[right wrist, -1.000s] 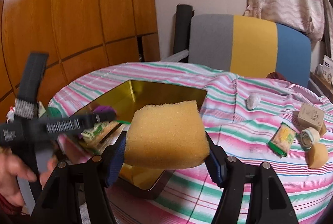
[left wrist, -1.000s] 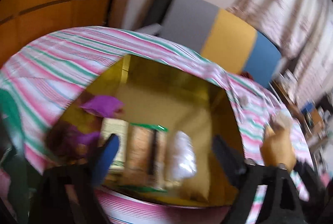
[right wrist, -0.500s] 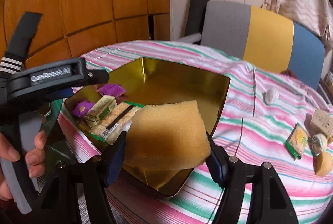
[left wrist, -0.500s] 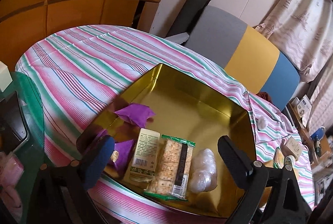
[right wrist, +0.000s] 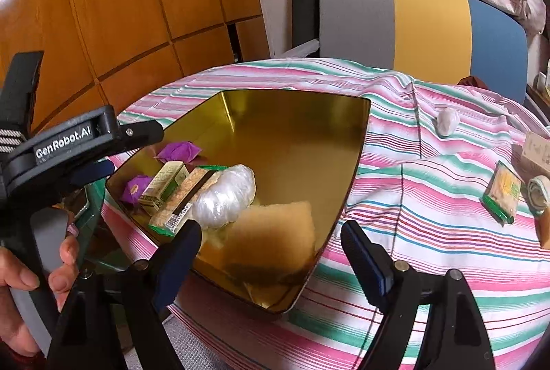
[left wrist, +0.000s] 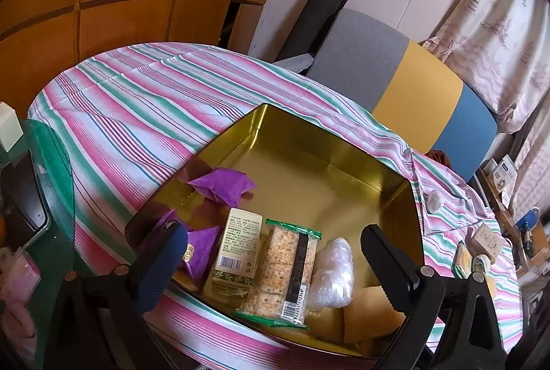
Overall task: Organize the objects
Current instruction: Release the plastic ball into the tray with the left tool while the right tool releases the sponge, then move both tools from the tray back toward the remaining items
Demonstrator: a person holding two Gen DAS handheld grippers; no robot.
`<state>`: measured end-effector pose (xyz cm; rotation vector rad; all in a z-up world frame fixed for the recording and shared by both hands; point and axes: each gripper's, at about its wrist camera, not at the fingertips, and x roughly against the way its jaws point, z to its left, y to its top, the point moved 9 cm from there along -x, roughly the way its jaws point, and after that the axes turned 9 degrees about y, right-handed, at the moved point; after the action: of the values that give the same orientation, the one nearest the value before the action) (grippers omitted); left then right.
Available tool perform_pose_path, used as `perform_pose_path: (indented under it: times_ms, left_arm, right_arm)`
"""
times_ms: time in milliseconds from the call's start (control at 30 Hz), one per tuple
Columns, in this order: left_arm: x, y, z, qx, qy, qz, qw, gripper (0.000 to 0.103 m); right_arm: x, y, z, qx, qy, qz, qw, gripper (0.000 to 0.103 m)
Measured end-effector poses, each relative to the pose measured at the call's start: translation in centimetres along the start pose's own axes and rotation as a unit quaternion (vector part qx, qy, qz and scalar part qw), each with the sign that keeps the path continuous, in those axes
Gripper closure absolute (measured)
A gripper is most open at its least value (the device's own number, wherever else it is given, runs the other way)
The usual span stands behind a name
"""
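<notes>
Black left gripper (right wrist: 86, 169) marked "GenRobot.AI", grey handle, silver screws, blue-padded fingers (right wrist: 361, 248), striped strap

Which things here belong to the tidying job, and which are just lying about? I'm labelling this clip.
Job:
- gold metal tin
- yellow sponge block in the tin, right gripper opening, clear of it
- clear plastic bundle
- cracker packet
- green snack packet on the cloth

Lying about:
- grey, yellow and blue chair back
- wooden wall panels
- striped tablecloth

place: home living room | cues: striped tablecloth (right wrist: 429, 198), wood wall panels (right wrist: 137, 9), patterned curtain (left wrist: 498, 36), cushioned chair (right wrist: 422, 26)
</notes>
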<state>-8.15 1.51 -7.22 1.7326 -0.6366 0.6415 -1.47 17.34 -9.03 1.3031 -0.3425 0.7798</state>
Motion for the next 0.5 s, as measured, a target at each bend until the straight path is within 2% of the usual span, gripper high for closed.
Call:
perform_pose_path:
  times_ms: [300, 500]
  left_arm:
    - [0.1, -1.2, -2.0, -0.028, -0.011, 0.010, 0.9995, 0.000]
    - [0.4, -2.3, -3.8, -0.055, -0.023, 0.012, 0.9982, 0.000]
  right_arm:
    - [1.5, 0.6, -0.7, -0.010, -0.006, -0.024, 1.000, 0.018]
    - [2.8, 0.7, -2.7, -0.042, -0.013, -0.039, 0.998, 0.018]
